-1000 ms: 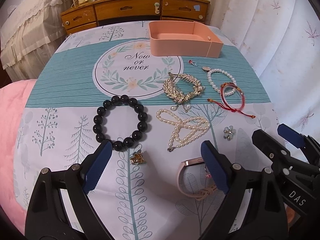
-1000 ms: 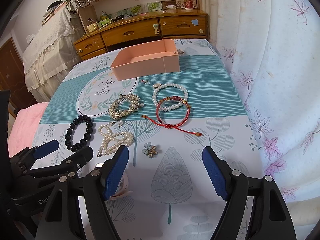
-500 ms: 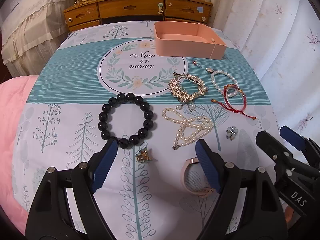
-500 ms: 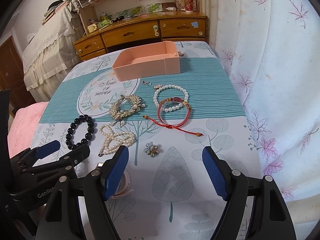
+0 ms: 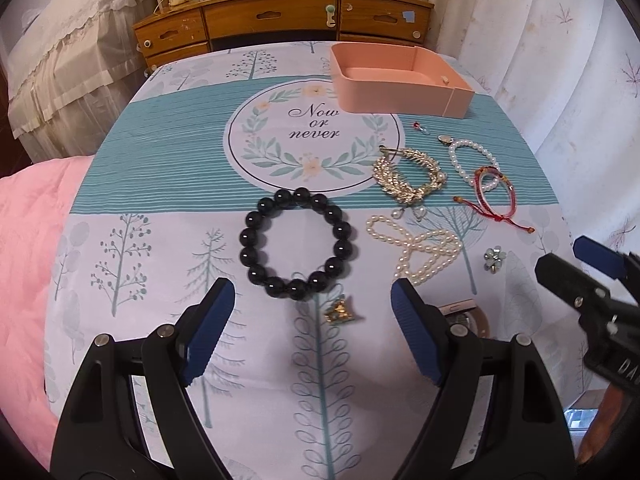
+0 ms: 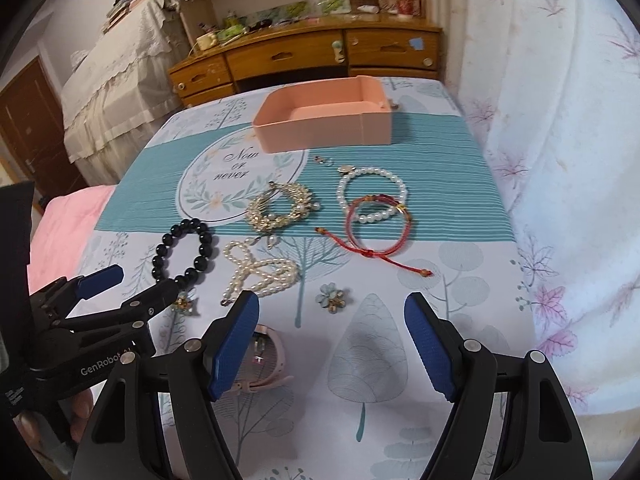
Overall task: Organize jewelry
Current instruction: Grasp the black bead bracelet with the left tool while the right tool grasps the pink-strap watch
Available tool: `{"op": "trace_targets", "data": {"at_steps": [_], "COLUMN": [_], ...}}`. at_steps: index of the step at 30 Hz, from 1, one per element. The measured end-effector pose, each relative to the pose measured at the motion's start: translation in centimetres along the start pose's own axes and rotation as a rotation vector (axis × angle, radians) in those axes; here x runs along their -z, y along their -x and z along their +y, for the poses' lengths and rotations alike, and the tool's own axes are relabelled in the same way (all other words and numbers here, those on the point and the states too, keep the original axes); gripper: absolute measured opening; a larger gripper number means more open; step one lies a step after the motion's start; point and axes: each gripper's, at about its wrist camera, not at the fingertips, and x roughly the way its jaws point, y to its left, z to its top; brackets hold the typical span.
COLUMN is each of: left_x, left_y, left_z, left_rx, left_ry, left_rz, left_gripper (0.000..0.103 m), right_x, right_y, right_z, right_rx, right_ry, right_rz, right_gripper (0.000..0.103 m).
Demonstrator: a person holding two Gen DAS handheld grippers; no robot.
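Jewelry lies spread on the tablecloth. A black bead bracelet (image 5: 297, 238) (image 6: 185, 250), a pearl necklace (image 5: 422, 250) (image 6: 260, 272), a gold leaf bracelet (image 5: 408, 178) (image 6: 282, 208), a white pearl bracelet (image 5: 472, 162) (image 6: 370, 194), a red cord bracelet (image 5: 496, 196) (image 6: 378, 226), a flower brooch (image 5: 494, 258) (image 6: 331, 297) and a small gold charm (image 5: 340, 312). An empty pink box (image 5: 400, 80) (image 6: 324, 120) stands at the back. My left gripper (image 5: 310, 328) is open just before the black bracelet. My right gripper (image 6: 332, 344) is open near the brooch. A pink watch (image 6: 268, 360) lies partly hidden behind its left finger.
A wooden dresser (image 5: 280, 20) stands beyond the table's far edge. A white curtain (image 6: 560, 120) hangs along the right side. A pink blanket (image 5: 32, 260) lies at the left. A small red earring (image 5: 420, 127) lies before the box.
My left gripper has moved left and forward, so the black bracelet now sits centred ahead of its fingers. The right gripper has barely moved.
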Motion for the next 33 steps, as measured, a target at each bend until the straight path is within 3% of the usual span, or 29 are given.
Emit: {"op": "trace_targets", "data": {"at_steps": [6, 13, 20, 27, 33], "left_x": [-0.4, -0.8, -0.7, -1.0, -1.4], "left_y": [-0.3, -1.4, -2.4, -3.1, -4.0], "left_z": [2.1, 5.5, 7.6, 7.9, 8.2], "left_rx": [0.017, 0.075, 0.089, 0.09, 0.083], "left_ry": [0.008, 0.093, 0.16, 0.169, 0.181], "left_rz": [0.027, 0.091, 0.12, 0.125, 0.14], "left_gripper": [0.079, 0.079, 0.079, 0.079, 0.079], "right_x": [-1.4, -1.0, 0.9, 2.1, 2.3], "right_y": [-0.9, -3.3, -5.4, -6.3, -7.0], "right_z": [0.2, 1.2, 3.0, 4.0, 4.2], "right_rx": [-0.071, -0.151, -0.136, -0.091, -0.075], "right_ry": [0.012, 0.051, 0.14, 0.218, 0.238], "right_rz": [0.074, 0.22, 0.295, 0.322, 0.339], "right_gripper": [0.067, 0.052, 0.041, 0.018, 0.013]}}
